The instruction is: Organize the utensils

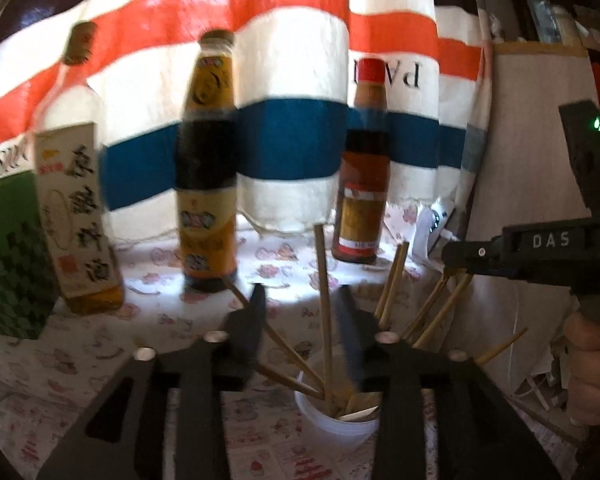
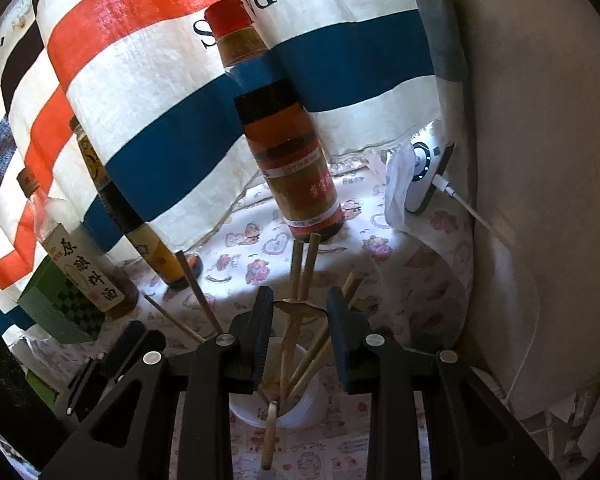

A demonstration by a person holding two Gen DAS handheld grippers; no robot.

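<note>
White cup (image 1: 336, 420) on the counter (image 1: 80, 368), at 6 o'clock in both wrist views, holding wooden chopsticks (image 1: 324, 300) fanned outward, roughly ten, exact count uncertain. Left gripper (image 1: 302, 300): jaws apart, one upright chopstick standing between them, pads not pressing it. Right gripper (image 2: 296, 304): jaws narrow, closed on a small wooden spoon (image 2: 300, 307), its bowl spanning the gap above the cup; its handle cannot be traced among the sticks. One short wooden piece (image 2: 270, 432) leans on the cup rim at 6 o'clock. Three sauce bottles (image 1: 208, 160) at 10 to 1 o'clock before a striped cloth (image 1: 260, 8). One green box (image 1: 8, 256) at 9 o'clock. One white charging device (image 2: 420, 168) at 2 o'clock in the right view.
</note>
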